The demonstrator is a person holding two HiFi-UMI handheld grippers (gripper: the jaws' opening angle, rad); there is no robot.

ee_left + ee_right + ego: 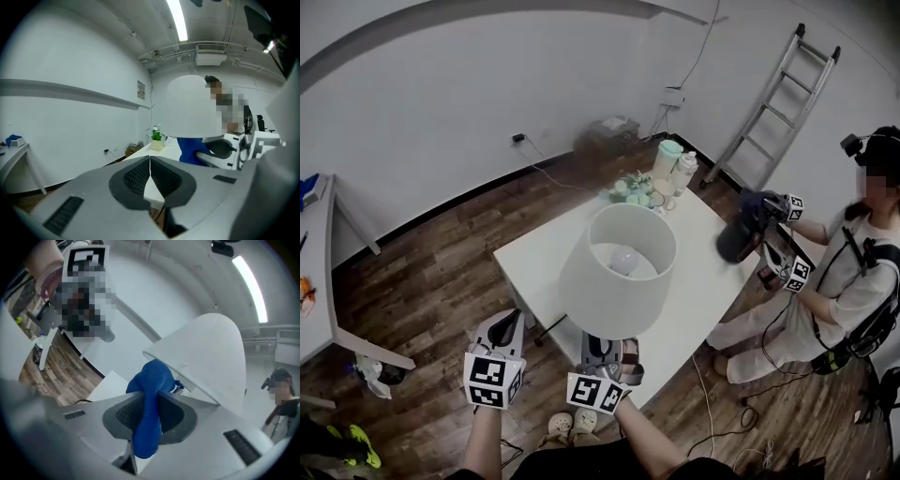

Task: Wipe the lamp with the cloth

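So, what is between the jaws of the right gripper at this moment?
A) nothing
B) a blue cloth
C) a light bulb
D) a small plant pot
B: in the right gripper view, the right gripper has its jaws closed on the blue cloth, which it holds up close to the lower rim of the white lampshade.
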